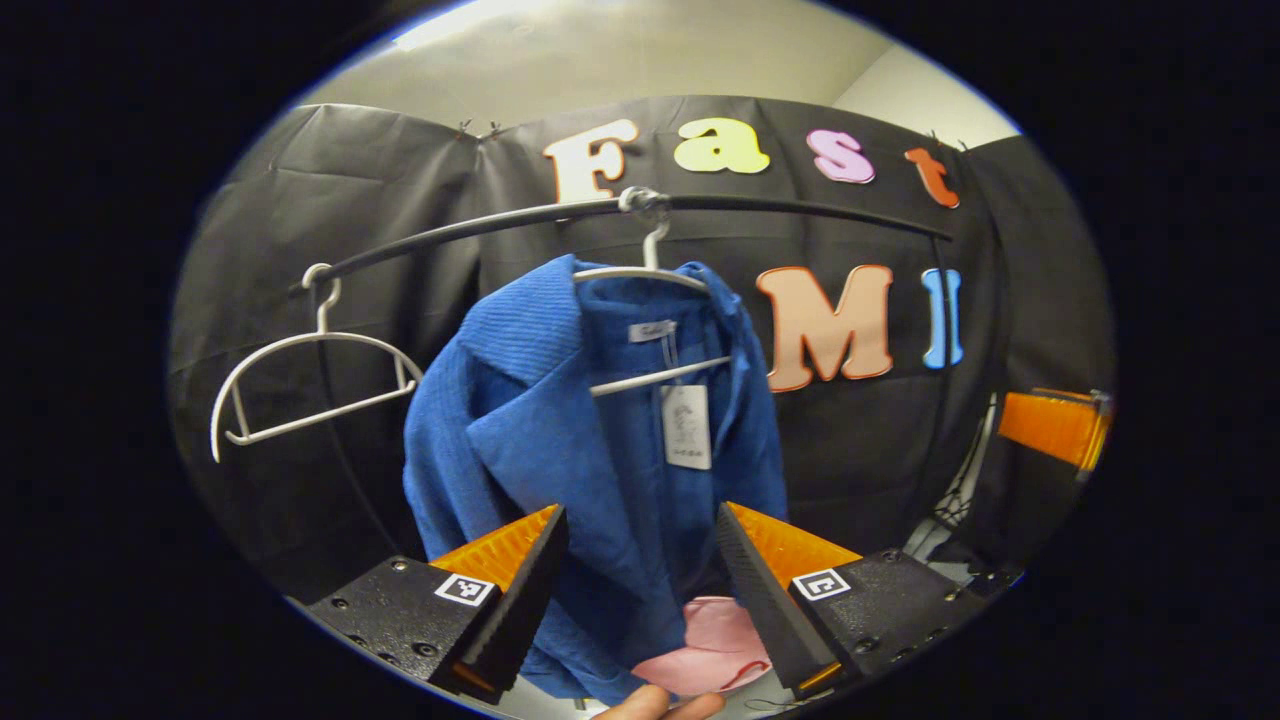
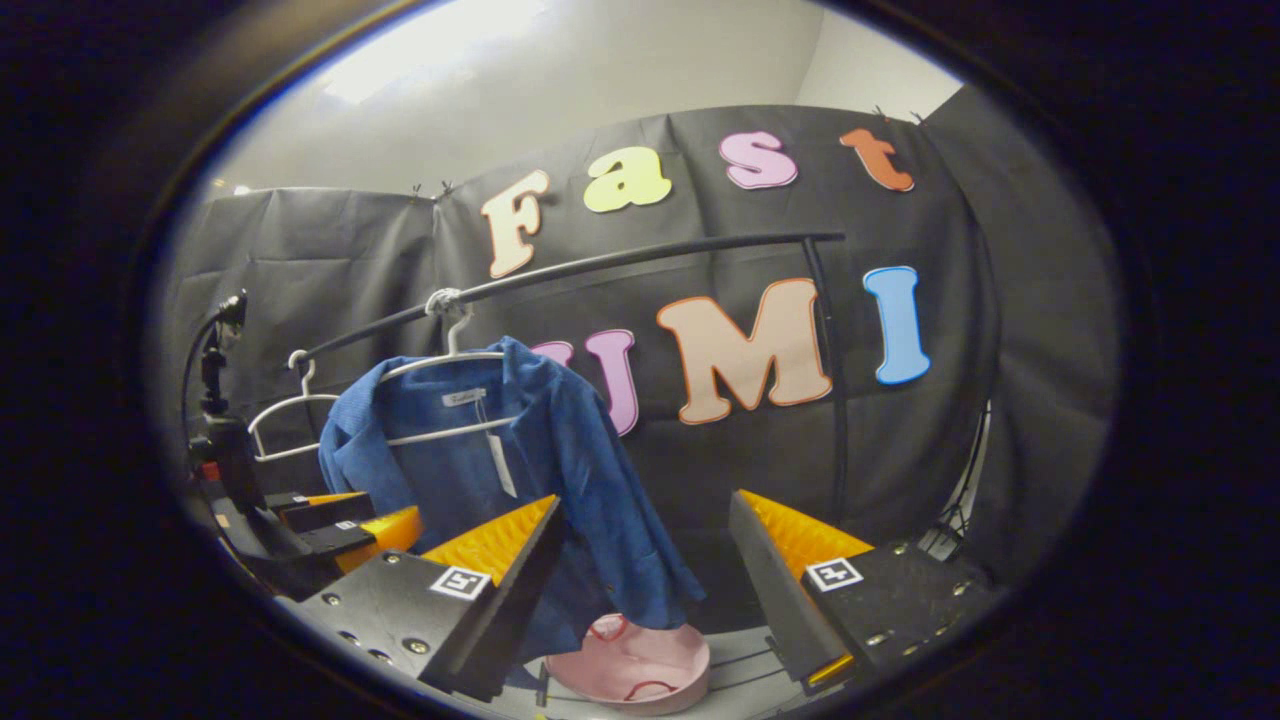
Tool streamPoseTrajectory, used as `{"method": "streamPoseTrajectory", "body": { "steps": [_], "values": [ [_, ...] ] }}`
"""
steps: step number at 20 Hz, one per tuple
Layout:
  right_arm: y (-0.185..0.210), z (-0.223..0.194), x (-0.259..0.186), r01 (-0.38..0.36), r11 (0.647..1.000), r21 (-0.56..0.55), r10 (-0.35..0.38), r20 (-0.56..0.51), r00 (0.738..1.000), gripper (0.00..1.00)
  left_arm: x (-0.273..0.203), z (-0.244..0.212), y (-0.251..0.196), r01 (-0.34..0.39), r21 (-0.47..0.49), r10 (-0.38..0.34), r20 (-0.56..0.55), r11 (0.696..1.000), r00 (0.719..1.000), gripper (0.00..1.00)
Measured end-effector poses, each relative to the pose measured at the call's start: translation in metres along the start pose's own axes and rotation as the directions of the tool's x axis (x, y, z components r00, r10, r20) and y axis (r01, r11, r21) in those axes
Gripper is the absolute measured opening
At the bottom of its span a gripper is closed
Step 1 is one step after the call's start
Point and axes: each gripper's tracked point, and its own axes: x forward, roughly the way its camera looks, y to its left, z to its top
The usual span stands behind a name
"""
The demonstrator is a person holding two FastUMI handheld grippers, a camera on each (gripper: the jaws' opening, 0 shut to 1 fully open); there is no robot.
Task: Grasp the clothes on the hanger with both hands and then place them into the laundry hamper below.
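Now | blue jacket [image 1: 560, 440] on white hanger [image 1: 640, 275], 12 o'clock of left gripper [image 1: 640, 570], untouched | right gripper [image 2: 645, 570] apart too, jacket at 11 | pink hamper [image 2: 630, 665] below

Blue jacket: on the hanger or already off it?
On. The blue jacket hangs from the white hanger hooked on the black rail, above the pink hamper. Both grippers open, not touching it.

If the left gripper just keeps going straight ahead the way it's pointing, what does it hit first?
Most likely the blue jacket: its hanging front fills the gap between the open fingers of the left gripper. How far off it hangs is hard to judge. The pink hamper sits lower, below that line.
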Motion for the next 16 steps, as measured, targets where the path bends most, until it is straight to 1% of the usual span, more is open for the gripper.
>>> {"method": "streamPoseTrajectory", "body": {
  "steps": [1,2,3,5,7,8,9,10,11,12,13,14,15,16],
  "values": [
    [0.006,-0.002,0.004,-0.017,1.000,-0.011,0.017,-0.006,1.000,0.99,0.004,0.003,0.007,-0.034,0.005,0.034,0.027,0.999,0.999,0.93],
    [0.014,-0.004,0.009,-0.038,0.999,-0.023,0.038,-0.014,0.999,0.99,0.008,0.000,0.011,-0.068,0.014,0.068,0.032,0.998,0.997,0.94],
    [0.022,-0.006,0.014,-0.060,0.997,-0.038,0.059,-0.024,0.998,0.99,0.015,-0.001,0.015,-0.104,0.022,0.103,0.040,0.994,0.994,0.90],
    [0.037,-0.009,0.023,-0.103,0.992,-0.071,0.100,-0.042,0.994,0.99,0.024,-0.005,0.023,-0.158,0.022,0.157,0.048,0.987,0.986,0.94],
    [0.045,-0.010,0.031,-0.126,0.987,-0.094,0.122,-0.045,0.991,1.00,0.034,-0.002,0.031,-0.206,0.000,0.205,0.057,0.979,0.977,0.95],
    [0.048,-0.011,0.036,-0.134,0.986,-0.096,0.130,-0.049,0.990,0.99,0.042,-0.001,0.034,-0.228,-0.005,0.228,0.057,0.974,0.972,0.96],
    [0.052,-0.014,0.042,-0.142,0.986,-0.092,0.138,-0.053,0.989,0.99,0.051,-0.003,0.041,-0.261,-0.006,0.261,0.038,0.965,0.965,0.91],
    [0.055,-0.014,0.050,-0.147,0.985,-0.088,0.143,-0.052,0.988,0.99,0.061,-0.004,0.047,-0.286,-0.014,0.286,0.025,0.958,0.958,0.97],
    [0.057,-0.015,0.055,-0.152,0.985,-0.084,0.149,-0.048,0.988,0.99,0.068,-0.002,0.050,-0.292,-0.023,0.293,0.024,0.956,0.956,0.96],
    [0.060,-0.015,0.064,-0.152,0.985,-0.079,0.149,-0.044,0.988,0.99,0.074,0.002,0.047,-0.263,-0.019,0.263,0.034,0.965,0.964,0.90],
    [0.062,-0.017,0.071,-0.153,0.986,-0.072,0.150,-0.045,0.988,0.99,0.081,0.001,0.043,-0.227,0.002,0.227,0.027,0.974,0.973,0.80],
    [0.067,-0.021,0.077,-0.163,0.985,-0.064,0.160,-0.048,0.986,0.98,0.085,0.000,0.045,-0.211,0.031,0.210,0.021,0.977,0.977,0.70],
    [0.072,-0.025,0.082,-0.171,0.984,-0.059,0.168,-0.052,0.984,0.99,0.088,-0.004,0.048,-0.204,0.039,0.203,0.008,0.978,0.979,0.60],
    [0.076,-0.029,0.087,-0.178,0.982,-0.059,0.174,-0.056,0.983,0.99,0.088,-0.006,0.055,-0.192,0.022,0.192,0.005,0.981,0.981,0.50]
  ]
}}
